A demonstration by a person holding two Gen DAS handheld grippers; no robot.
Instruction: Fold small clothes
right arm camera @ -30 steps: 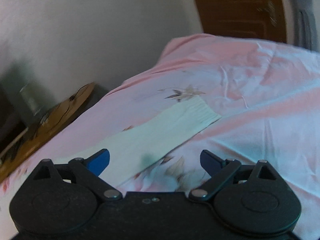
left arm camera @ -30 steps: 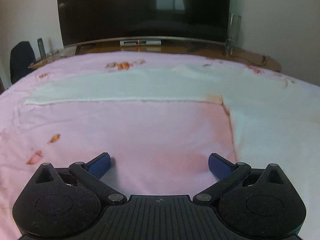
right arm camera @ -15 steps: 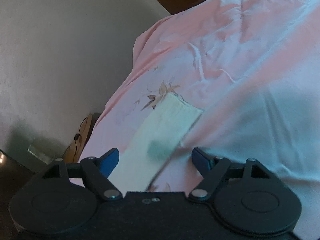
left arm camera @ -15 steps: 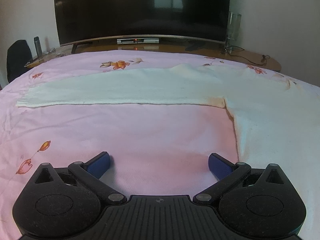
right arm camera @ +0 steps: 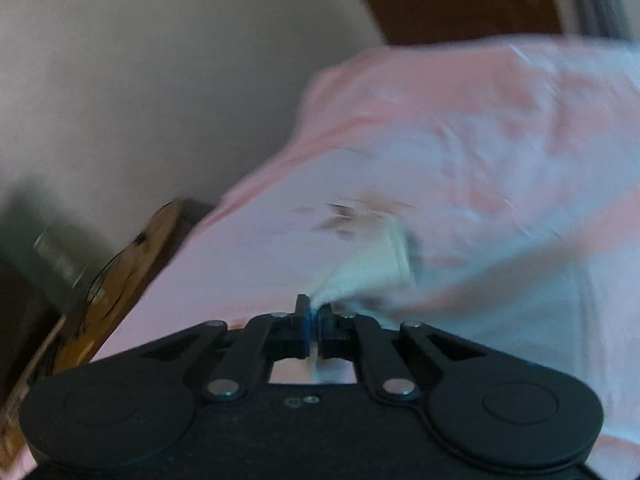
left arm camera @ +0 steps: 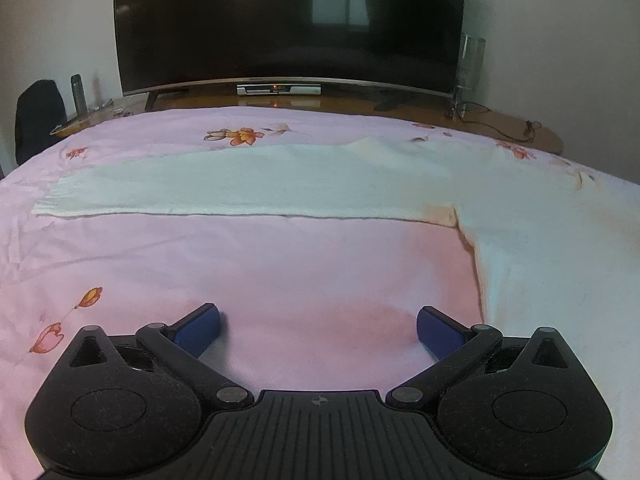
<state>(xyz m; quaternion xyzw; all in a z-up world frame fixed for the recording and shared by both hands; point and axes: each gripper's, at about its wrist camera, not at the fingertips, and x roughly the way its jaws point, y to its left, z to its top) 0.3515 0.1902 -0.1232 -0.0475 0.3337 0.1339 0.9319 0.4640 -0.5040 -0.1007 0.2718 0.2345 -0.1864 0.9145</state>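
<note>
Left wrist view: left gripper (left arm camera: 318, 326) w/ jaws wide, over pink bedsheet (left arm camera: 280, 272), white sweater (left arm camera: 540, 248) flat ahead-right w/ sleeve (left arm camera: 224, 188) stretched across, TV (left arm camera: 288, 20) on wooden stand (left arm camera: 512, 128) behind; right wrist view (blurry): right gripper (right arm camera: 314, 314) pinched tight on the other sleeve (right arm camera: 372, 266), wall (right arm camera: 140, 80) beyond.

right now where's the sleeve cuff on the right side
In the right wrist view the sleeve cuff is lifted just ahead of the right gripper, whose fingers pinch the sleeve, above the pink bedsheet.
</note>
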